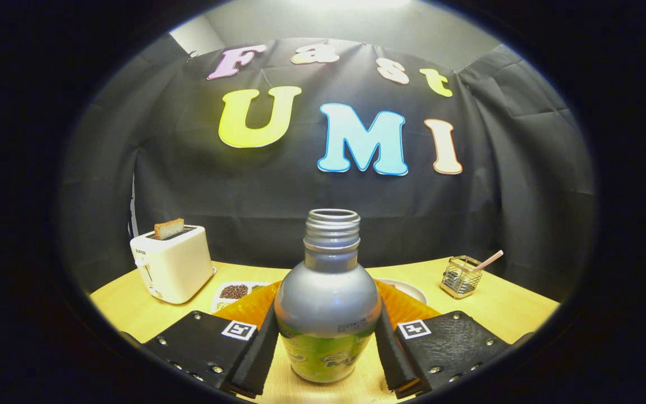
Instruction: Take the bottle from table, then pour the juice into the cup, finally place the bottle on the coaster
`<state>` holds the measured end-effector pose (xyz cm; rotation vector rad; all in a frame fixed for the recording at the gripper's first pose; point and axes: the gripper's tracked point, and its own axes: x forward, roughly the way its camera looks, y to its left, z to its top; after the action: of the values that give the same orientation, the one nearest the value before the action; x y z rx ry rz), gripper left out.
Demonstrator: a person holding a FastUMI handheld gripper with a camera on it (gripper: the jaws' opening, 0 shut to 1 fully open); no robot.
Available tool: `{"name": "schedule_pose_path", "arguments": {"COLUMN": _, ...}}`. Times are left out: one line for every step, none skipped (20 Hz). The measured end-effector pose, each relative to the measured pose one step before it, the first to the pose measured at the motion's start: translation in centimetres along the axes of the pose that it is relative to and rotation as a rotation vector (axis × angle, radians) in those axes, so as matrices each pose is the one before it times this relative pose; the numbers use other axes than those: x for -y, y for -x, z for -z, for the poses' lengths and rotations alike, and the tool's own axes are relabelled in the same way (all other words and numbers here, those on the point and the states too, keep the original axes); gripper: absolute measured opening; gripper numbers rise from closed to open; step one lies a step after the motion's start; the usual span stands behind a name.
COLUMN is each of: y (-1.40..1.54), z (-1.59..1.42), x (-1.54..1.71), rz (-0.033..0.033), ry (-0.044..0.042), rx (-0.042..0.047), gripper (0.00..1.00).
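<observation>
A silver bottle (327, 292) with a green label and an open threaded neck stands upright between my fingers. My gripper (327, 342) is shut on the bottle, with one pad pressing on each side of its body. Whether the bottle's base rests on the wooden table (502, 308) or hangs just above it, I cannot tell. Right behind the bottle is an orange translucent object (244, 307), mostly hidden, showing on both sides of the bottle; I cannot tell whether it is the cup.
Beyond the left finger, a white toaster (172, 268) holds a slice of bread, with a small tray of beans (234, 292) beside it. A white dish (410, 289) lies behind the orange object. A wire basket (461, 276) with a stick stands far right.
</observation>
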<state>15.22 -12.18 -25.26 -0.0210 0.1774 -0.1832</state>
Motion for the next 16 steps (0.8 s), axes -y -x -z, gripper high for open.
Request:
{"name": "schedule_pose_path", "arguments": {"y": -0.512, "z": 0.403, "x": 0.134, "rz": 0.00075, "ry": 0.00486, "rx": -0.00816, "gripper": 0.77}}
{"name": "schedule_pose_path", "arguments": {"y": -0.468, "z": 0.672, "x": -0.076, "rz": -0.00519, "ry": -0.00201, "rx": -0.00573, "gripper": 0.77}}
{"name": "schedule_pose_path", "arguments": {"y": -0.372, "z": 0.455, "x": -0.164, "rz": -0.00677, "ry": -0.00123, "rx": -0.00295, "gripper": 0.77}}
{"name": "schedule_pose_path", "arguments": {"y": -0.415, "z": 0.504, "x": 0.042, "rz": -0.00100, "ry": 0.00312, "rx": -0.00418, "gripper": 0.77}}
{"name": "schedule_pose_path", "arguments": {"y": -0.448, "z": 0.428, "x": -0.104, "rz": -0.00137, "ry": 0.00597, "rx": -0.00491, "gripper": 0.77}}
{"name": "schedule_pose_path", "arguments": {"y": -0.423, "z": 0.211, "x": -0.177, "rz": -0.00195, "ry": 0.00105, "rx": -0.00086, "gripper": 0.77}}
{"name": "schedule_pose_path", "arguments": {"y": -0.328, "z": 0.428, "x": -0.431, "rz": -0.01423, "ry": -0.00218, "rx": -0.00425, "gripper": 0.77}}
{"name": "schedule_pose_path", "arguments": {"y": -0.214, "z": 0.468, "x": -0.326, "rz": -0.01028, "ry": -0.00438, "rx": -0.00491, "gripper": 0.77}}
{"name": "schedule_pose_path", "arguments": {"y": -0.232, "z": 0.254, "x": -0.102, "rz": -0.00064, "ry": -0.00299, "rx": -0.00117, "gripper": 0.77}}
{"name": "schedule_pose_path", "arguments": {"y": -0.183, "z": 0.165, "x": 0.105, "rz": 0.00766, "ry": 0.00678, "rx": -0.00022, "gripper": 0.77}}
{"name": "schedule_pose_path", "arguments": {"y": -0.069, "z": 0.284, "x": 0.141, "rz": 0.01179, "ry": 0.00492, "rx": 0.00408, "gripper": 0.77}}
{"name": "schedule_pose_path", "arguments": {"y": -0.116, "z": 0.062, "x": -0.067, "rz": 0.00557, "ry": 0.00647, "rx": 0.00796, "gripper": 0.77}}
{"name": "schedule_pose_path", "arguments": {"y": -0.147, "z": 0.198, "x": 0.075, "rz": 0.00897, "ry": 0.01068, "rx": -0.00021, "gripper": 0.77}}
{"name": "schedule_pose_path", "arguments": {"y": -0.112, "z": 0.227, "x": 0.013, "rz": 0.00392, "ry": 0.00951, "rx": -0.00259, "gripper": 0.77}}
{"name": "schedule_pose_path", "arguments": {"y": -0.093, "z": 0.195, "x": -0.042, "rz": 0.00032, "ry": 0.00768, "rx": -0.00310, "gripper": 0.77}}
{"name": "schedule_pose_path", "arguments": {"y": -0.109, "z": 0.298, "x": 0.088, "rz": 0.00187, "ry": 0.00033, "rx": -0.00592, "gripper": 0.77}}
